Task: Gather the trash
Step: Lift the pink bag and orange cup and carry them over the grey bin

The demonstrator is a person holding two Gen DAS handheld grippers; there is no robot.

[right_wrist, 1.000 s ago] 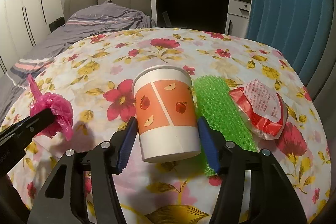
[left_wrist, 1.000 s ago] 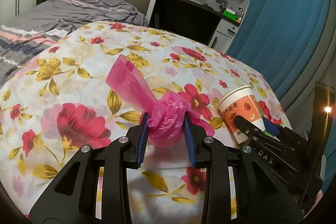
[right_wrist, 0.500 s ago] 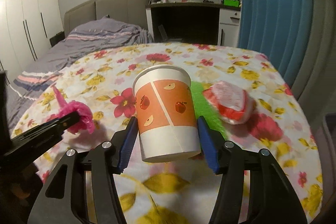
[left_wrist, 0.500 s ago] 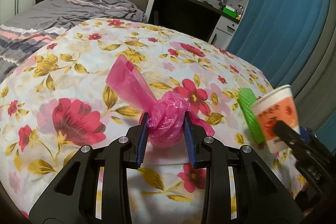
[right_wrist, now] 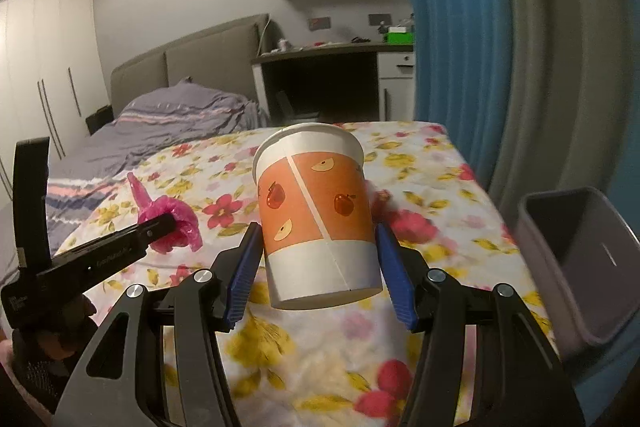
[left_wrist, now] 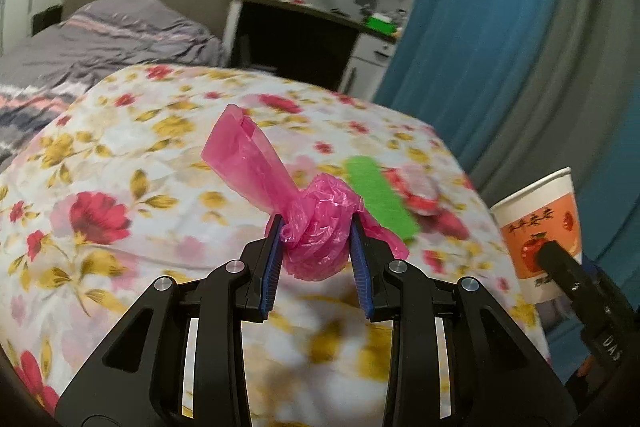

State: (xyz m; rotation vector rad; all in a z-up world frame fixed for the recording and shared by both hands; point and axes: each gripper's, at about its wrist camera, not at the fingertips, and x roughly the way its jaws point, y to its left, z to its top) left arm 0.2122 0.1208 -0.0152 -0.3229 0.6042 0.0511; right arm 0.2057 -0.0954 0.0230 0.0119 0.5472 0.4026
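Note:
My left gripper [left_wrist: 316, 247] is shut on a crumpled pink plastic bag [left_wrist: 316, 227] and holds it above the flowered table. My right gripper [right_wrist: 318, 267] is shut on an orange and white paper cup [right_wrist: 316, 215], held upright above the table. The cup also shows at the right of the left wrist view [left_wrist: 540, 227], and the pink bag at the left of the right wrist view [right_wrist: 172, 215]. A green bubble-wrap strip [left_wrist: 376, 191] and a red and white wrapper [left_wrist: 416, 187] lie on the table. A grey bin [right_wrist: 580, 259] stands off the table's right edge.
The flowered tablecloth [left_wrist: 120, 187] covers the table. A bed with grey bedding [right_wrist: 168, 123] lies behind it. A dark desk [right_wrist: 328, 79] and a blue curtain [right_wrist: 448, 27] stand at the back right.
Both grippers have risen with their loads and swung right. The grey bin has come into the right wrist view. The green strip and wrapper stay on the table.

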